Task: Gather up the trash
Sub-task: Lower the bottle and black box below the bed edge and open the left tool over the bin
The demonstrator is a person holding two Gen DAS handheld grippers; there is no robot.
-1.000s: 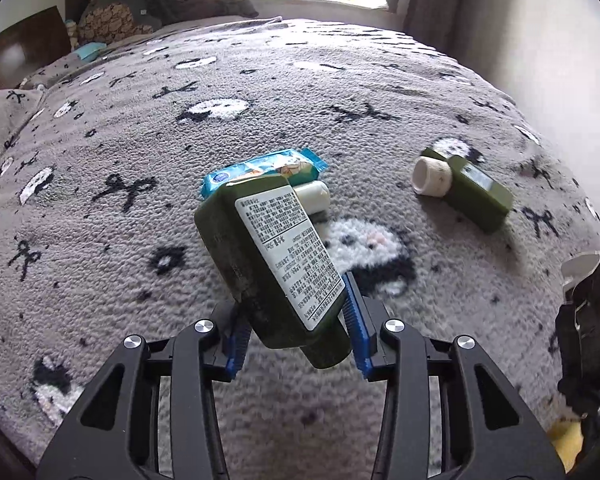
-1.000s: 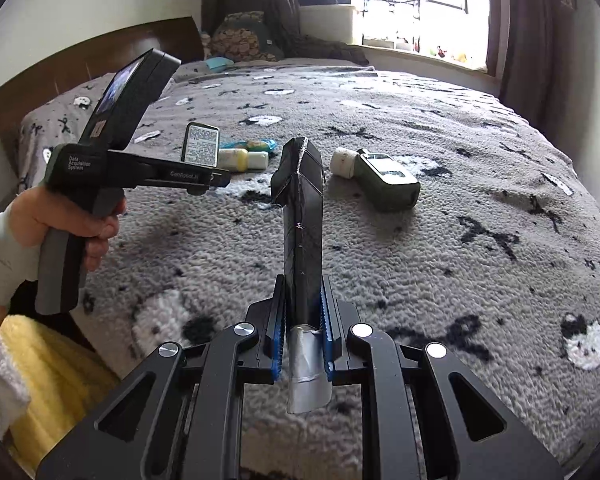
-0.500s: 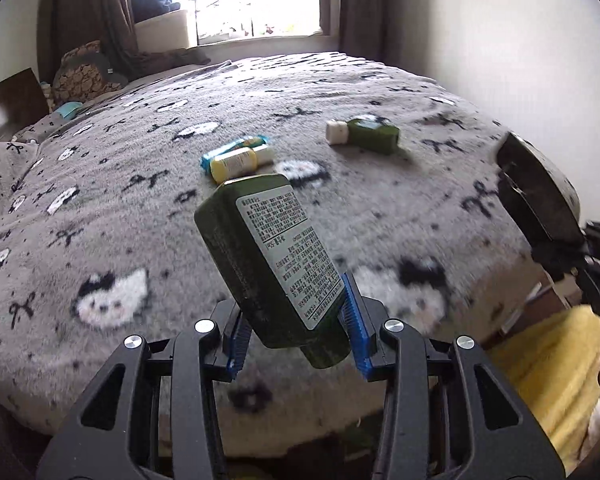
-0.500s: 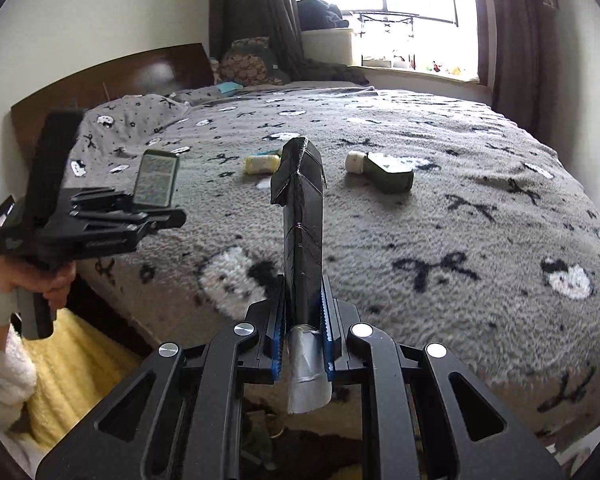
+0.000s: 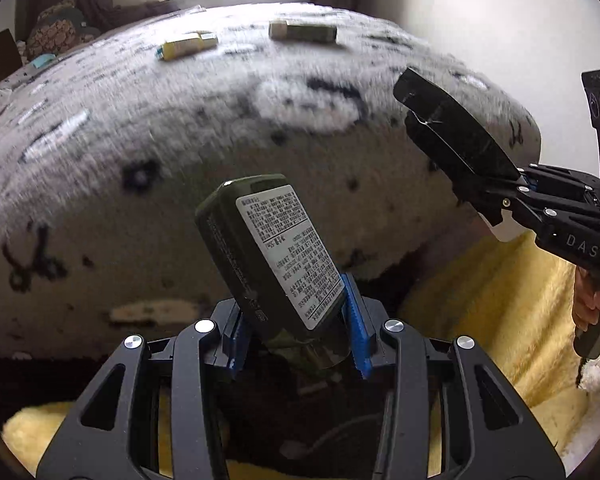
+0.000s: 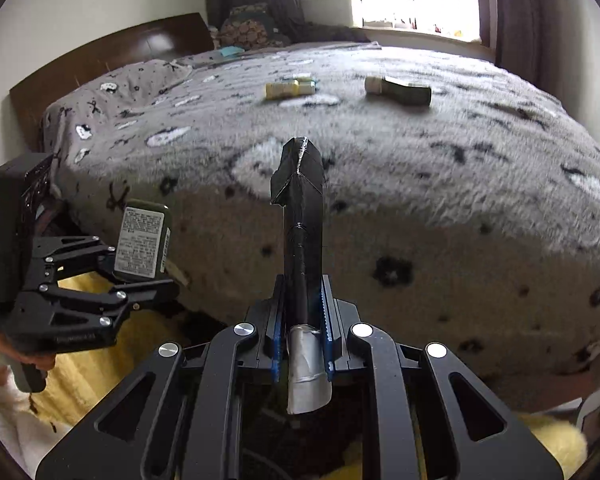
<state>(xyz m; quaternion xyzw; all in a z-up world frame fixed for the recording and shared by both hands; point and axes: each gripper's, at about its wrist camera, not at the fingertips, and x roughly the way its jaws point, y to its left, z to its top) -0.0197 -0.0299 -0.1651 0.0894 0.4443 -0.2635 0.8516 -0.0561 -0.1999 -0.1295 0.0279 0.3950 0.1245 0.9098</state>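
The left gripper is tilted downward beyond the bed edge, clamped on a green bottle. The right gripper, also angled down, pinches a black wrapper upright. Another bottle and a yellow tube lie on the bed

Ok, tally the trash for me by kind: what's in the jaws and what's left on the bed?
Dark green bottles: 2, one held, one on the bed
Yellow bottle: 1
Black wrapper, held: 1
Total: 4

Right wrist view: tube & bottle lie on bed upper centre, tube left of bottle; rug lower left, below bed.
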